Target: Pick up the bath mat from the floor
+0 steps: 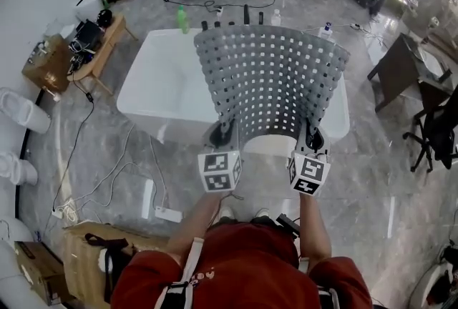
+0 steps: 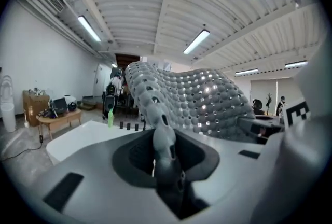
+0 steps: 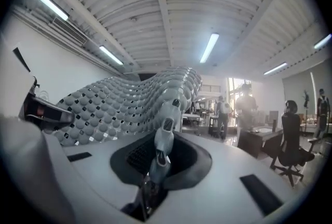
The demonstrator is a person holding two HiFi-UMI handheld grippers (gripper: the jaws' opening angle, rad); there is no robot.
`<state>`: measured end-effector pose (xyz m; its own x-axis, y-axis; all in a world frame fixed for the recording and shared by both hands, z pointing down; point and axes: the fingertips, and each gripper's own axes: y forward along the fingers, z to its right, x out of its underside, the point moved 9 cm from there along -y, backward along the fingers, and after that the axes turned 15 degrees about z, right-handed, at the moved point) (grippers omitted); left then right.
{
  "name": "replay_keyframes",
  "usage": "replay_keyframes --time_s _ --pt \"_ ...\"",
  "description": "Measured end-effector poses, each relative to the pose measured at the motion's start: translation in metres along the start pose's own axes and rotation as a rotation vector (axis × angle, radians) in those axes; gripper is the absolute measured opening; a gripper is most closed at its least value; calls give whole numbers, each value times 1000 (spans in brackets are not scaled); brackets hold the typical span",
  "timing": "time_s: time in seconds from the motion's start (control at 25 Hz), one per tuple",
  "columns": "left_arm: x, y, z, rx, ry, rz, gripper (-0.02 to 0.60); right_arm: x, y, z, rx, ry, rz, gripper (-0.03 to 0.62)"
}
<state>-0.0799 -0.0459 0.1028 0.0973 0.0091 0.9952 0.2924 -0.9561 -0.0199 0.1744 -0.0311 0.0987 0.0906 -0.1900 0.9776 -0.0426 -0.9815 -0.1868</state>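
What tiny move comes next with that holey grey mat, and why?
Probably ease it forward and down onto the white table: the bath mat is off the floor, pinched by the left gripper and right gripper, with the table just ahead.

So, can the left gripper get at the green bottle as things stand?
Probably not: the left gripper has its jaws shut on a corner of the bath mat, and the green bottle stands at the far edge of the table.

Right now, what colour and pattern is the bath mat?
Grey bath mat, gridded with small holes; best in head view.
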Motion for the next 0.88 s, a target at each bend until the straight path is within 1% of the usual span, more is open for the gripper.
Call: replay_keyframes --time_s 0.08,0.2,0.28,0.56,0.64,0.76,0.88 --pt "-20 1 5 5 16 59 91 -20 4 6 13 -13 63 52" --pt "-48 3 11 22 11 134 91 -46 8 12 25 -38 139 52" --pt "-66 5 11 32 21 192 91 -63 12 13 37 -54 191 52" --pt "-112 5 19 56 142 426 91 -121 18 25 84 -83 394 52" --pt "-122 4 21 64 163 490 90 -132 14 25 94 -92 475 52" --pt "-137 -2 24 53 150 591 91 -140 6 23 106 -92 601 52" --pt "-144 -9 25 34 178 645 91 -144 0 21 113 -93 642 54"
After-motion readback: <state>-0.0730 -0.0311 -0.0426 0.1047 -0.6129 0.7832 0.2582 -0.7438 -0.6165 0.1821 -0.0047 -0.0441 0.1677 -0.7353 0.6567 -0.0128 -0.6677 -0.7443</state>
